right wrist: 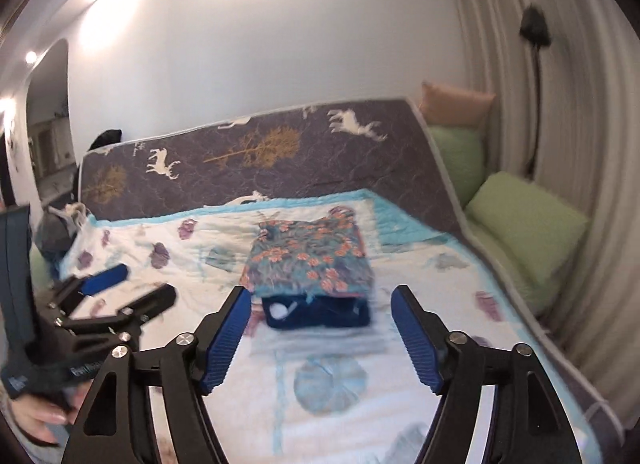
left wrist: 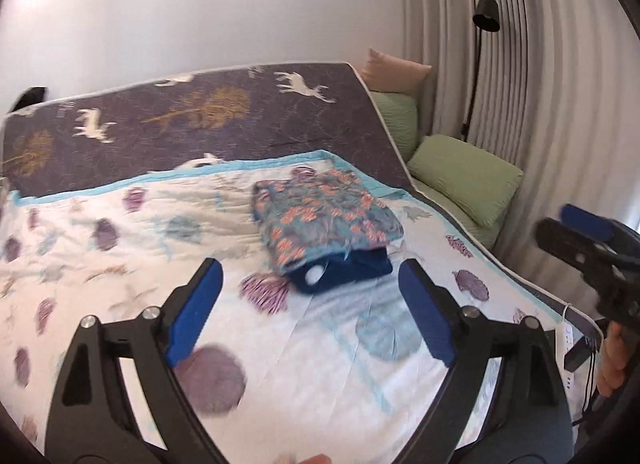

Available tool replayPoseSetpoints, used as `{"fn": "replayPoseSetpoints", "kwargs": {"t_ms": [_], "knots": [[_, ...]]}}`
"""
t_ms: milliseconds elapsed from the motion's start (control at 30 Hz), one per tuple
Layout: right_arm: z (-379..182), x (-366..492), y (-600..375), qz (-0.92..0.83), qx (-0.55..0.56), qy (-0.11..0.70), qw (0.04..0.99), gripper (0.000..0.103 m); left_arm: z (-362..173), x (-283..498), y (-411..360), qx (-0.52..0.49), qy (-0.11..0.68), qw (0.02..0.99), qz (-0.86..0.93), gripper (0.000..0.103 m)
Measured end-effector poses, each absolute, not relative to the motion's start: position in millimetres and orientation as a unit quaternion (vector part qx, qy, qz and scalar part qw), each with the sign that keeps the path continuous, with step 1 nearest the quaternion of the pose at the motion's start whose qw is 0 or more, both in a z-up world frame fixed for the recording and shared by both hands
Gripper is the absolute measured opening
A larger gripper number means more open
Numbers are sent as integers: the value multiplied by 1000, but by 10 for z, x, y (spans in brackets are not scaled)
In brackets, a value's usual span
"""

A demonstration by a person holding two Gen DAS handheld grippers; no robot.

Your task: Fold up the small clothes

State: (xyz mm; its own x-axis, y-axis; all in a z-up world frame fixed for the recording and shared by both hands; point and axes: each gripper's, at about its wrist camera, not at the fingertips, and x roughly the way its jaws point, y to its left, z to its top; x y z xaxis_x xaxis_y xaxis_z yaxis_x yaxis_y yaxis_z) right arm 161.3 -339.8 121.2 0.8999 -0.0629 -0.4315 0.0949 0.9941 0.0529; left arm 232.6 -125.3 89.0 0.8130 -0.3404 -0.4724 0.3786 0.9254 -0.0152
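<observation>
A folded floral garment (left wrist: 324, 215) in teal and orange lies on top of a folded dark blue garment (left wrist: 344, 270) on the shell-patterned quilt (left wrist: 120, 248). The same stack shows in the right wrist view, floral garment (right wrist: 308, 260) over blue garment (right wrist: 320, 312). My left gripper (left wrist: 310, 265) stands open just short of the stack, with nothing between its pads. My right gripper (right wrist: 322, 291) is also open and holds nothing, close in front of the blue piece. Each gripper shows in the other's view: the right gripper (left wrist: 554, 219) at the right edge, the left gripper (right wrist: 149, 280) at the left.
A dark mattress (left wrist: 200, 119) with deer and tree prints leans against the wall behind the bed. Green pillows (left wrist: 464, 179) and a tan pillow (left wrist: 394, 69) lie by the curtain (left wrist: 540, 83), with a black floor lamp (left wrist: 486, 15). A power strip (left wrist: 568, 344) hangs off the bed's right edge.
</observation>
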Motion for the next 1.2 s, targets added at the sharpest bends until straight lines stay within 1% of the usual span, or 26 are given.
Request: {"fn": "replayPoseSetpoints", "kwargs": {"t_ms": [67, 133, 200, 267, 367, 433, 633, 867, 1200], "knots": [[1220, 1257, -3302, -50, 36, 201, 978, 84, 930, 2022, -1163, 41, 235, 954, -180, 91], [1190, 890, -3195, -55, 42, 187, 980, 86, 948, 1749, -1088, 40, 228, 955, -184, 96], [1145, 655, -3093, -66, 38, 191, 979, 88, 945, 1474, -1027, 45, 221, 958, -177, 98], [1095, 442, -2993, -84, 36, 190, 977, 95, 929, 1258, -988, 54, 217, 960, -169, 98], [1002, 174, -2850, -99, 44, 187, 976, 99, 916, 1000, -951, 66, 214, 959, -172, 99], [957, 50, -2764, -98, 41, 193, 975, 100, 902, 839, -892, 67, 210, 960, -171, 102], [931, -206, -2661, -113, 45, 189, 974, 100, 840, 598, -623, 34, 219, 961, -169, 102], [954, -396, -2588, -121, 47, 179, 975, 101, 796, 480, -610, 46, 226, 959, -167, 102], [924, -504, -2620, -118, 61, 185, 974, 101, 757, 358, -643, 48, 234, 956, -168, 102]]}}
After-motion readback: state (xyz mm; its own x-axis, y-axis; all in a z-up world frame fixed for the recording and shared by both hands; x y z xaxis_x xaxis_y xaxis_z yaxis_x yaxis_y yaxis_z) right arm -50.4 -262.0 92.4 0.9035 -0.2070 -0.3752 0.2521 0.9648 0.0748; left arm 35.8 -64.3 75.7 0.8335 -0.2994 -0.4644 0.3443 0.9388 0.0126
